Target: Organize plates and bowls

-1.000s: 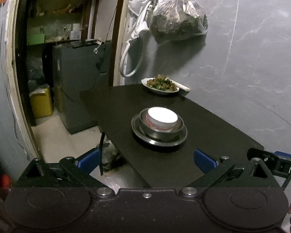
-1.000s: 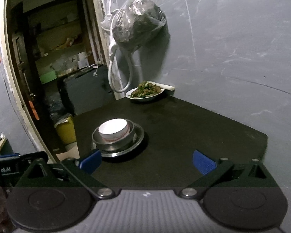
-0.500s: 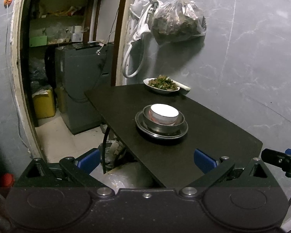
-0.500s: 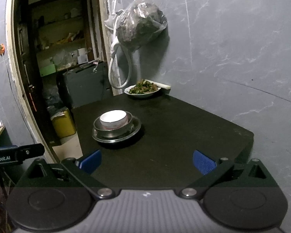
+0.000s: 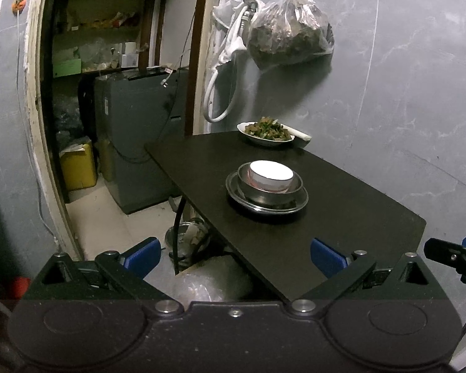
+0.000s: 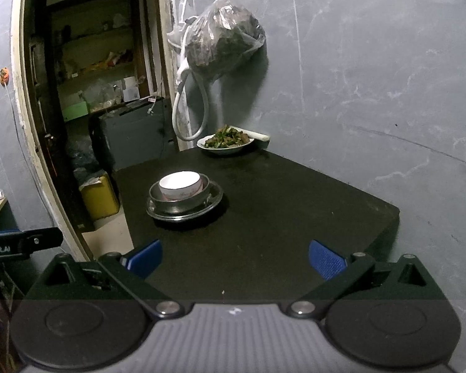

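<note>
On the black counter (image 6: 279, 217) a white bowl (image 6: 179, 184) sits inside a metal bowl (image 6: 177, 200), which rests on a metal plate (image 6: 185, 209), left of the counter's middle. At the far edge, by the grey wall, stands a white plate of greens (image 6: 225, 141). A filled plastic bag (image 6: 222, 43) hangs on the wall above it. The right gripper (image 6: 234, 259) hangs over the near edge, jaws wide apart and holding nothing. At far left the other gripper (image 6: 25, 244) shows, beside a doorway with a yellow jerrycan (image 6: 99, 197).
</note>
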`<state>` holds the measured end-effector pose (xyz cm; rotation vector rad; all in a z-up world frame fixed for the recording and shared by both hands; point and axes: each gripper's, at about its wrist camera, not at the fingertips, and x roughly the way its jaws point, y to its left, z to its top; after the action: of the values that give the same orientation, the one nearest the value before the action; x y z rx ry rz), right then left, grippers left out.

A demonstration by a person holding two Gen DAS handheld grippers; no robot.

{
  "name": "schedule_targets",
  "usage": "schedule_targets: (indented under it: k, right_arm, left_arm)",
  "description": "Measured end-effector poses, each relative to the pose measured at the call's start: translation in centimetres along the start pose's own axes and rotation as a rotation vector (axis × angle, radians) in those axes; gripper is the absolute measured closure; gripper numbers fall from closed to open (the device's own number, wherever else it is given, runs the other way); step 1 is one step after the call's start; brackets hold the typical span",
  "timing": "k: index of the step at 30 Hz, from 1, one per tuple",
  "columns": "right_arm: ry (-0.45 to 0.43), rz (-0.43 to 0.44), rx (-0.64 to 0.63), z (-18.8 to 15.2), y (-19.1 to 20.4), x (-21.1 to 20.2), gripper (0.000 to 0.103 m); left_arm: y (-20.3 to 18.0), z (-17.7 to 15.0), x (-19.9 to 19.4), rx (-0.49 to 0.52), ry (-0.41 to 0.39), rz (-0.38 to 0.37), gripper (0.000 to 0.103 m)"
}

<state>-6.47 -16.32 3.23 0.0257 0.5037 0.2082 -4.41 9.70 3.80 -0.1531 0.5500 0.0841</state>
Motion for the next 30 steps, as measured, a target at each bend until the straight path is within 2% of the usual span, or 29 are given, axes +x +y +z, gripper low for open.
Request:
schedule_targets:
  k: [30]
  right_arm:
    - [0.021,0.011,-0.006,-0.37,0.32,0.86,0.0]
  left_arm:
    - [-0.13,-0.14,0.34,0.024,0.005,-0.012,0.001]
